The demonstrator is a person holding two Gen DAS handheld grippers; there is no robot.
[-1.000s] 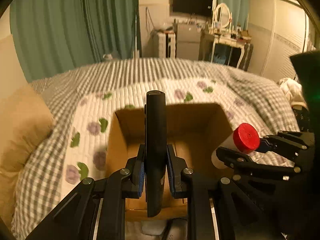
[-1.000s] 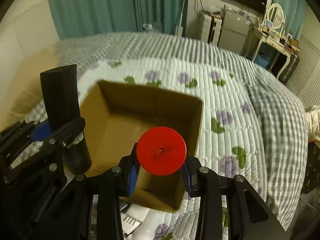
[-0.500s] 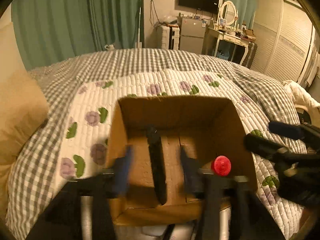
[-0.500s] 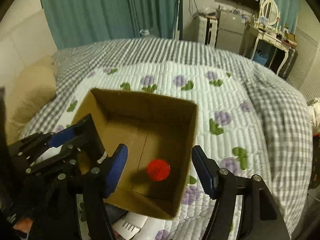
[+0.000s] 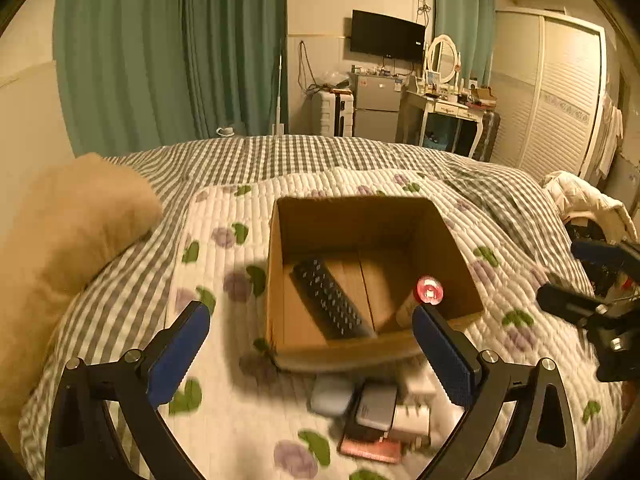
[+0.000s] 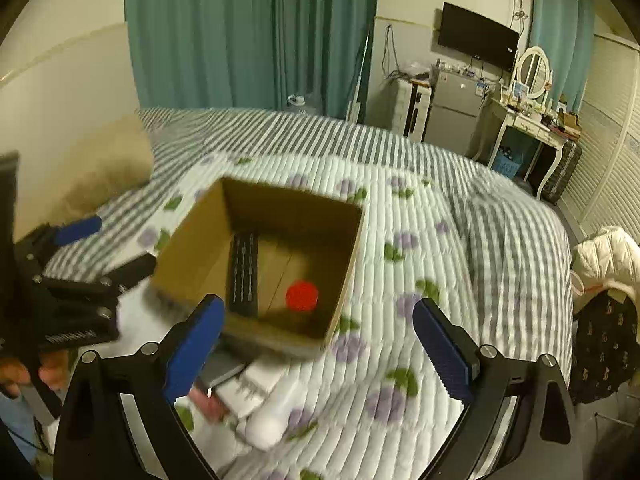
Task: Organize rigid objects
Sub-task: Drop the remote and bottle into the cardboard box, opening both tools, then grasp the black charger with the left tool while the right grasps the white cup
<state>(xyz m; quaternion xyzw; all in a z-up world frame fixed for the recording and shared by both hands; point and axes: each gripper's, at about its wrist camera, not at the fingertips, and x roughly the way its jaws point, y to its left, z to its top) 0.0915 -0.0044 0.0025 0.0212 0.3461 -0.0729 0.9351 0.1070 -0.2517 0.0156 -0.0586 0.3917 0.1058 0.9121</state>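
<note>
Hovering over the bed, both tools have their blue-padded jaws spread wide with nothing between them: left gripper (image 5: 310, 354) at the bottom of its own view, right gripper (image 6: 318, 344) likewise. Just past them, right at the near wall of the box, sits a blurry little pile of small items (image 5: 372, 416), a grey case, some white pieces and something pinkish, too smeared to name properly. Next comes the open cardboard box (image 5: 276, 264) on the floral quilt (image 6: 420, 248). Inside it are 2 things: a black remote (image 5: 330, 300) lying flat along the left side, buttons up, and a red-capped bottle (image 5: 429, 290) toward the right wall. They're apart, not touching. Tan pillow (image 5: 72, 224) off to the left, green curtains (image 5: 172, 52) at the back
</note>
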